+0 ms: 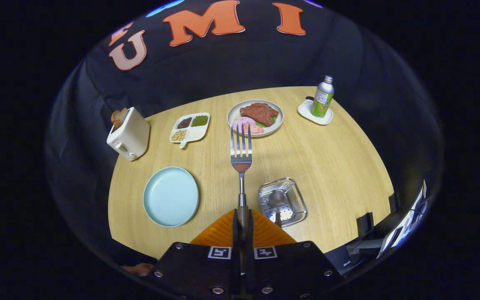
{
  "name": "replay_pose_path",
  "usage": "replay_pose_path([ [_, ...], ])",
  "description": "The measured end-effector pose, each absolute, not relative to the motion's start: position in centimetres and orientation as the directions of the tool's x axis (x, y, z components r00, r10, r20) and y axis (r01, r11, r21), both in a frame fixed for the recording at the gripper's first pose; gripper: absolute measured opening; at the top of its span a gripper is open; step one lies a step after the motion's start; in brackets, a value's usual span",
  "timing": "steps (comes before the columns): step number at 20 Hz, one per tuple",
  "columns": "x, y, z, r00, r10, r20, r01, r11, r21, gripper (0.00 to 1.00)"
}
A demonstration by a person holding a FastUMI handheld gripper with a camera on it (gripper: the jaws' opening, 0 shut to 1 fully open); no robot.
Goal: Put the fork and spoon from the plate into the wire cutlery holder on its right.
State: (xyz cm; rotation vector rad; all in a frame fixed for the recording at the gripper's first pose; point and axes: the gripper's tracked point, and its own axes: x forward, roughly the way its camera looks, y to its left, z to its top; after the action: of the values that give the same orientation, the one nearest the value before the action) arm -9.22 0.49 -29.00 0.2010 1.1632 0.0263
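Between the gripper [242, 223] fingers, closed on its handle — fork [241, 154], tines forward, lifted off the emptied blue plate [171, 196] for carrying rightward to the wire holder [282, 201], spoon [276, 199] already inside.

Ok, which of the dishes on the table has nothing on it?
The light blue plate, just left of the jaws, which are shut on the fork. The meat plate, the divided tray and the bottle's saucer all carry something.

A silver fork [241, 152] was clamped between the fingers of the gripper [242, 227] above a pale wood table [331, 166]; a light blue plate [171, 196] and a silver perforated holder [282, 201] were seen near; a cream toaster [128, 134] was seen far left.
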Motion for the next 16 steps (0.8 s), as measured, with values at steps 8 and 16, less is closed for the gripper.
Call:
replay_pose_path([
  [8, -12.0, -4.7, -31.2, 0.267, 0.109, -0.957, -0.007, 0.994, 0.111, 0.05],
  [16, -14.9, -5.9, -33.9, 0.088, 0.105, -0.991, -0.143, 0.986, 0.091, 0.05],
])
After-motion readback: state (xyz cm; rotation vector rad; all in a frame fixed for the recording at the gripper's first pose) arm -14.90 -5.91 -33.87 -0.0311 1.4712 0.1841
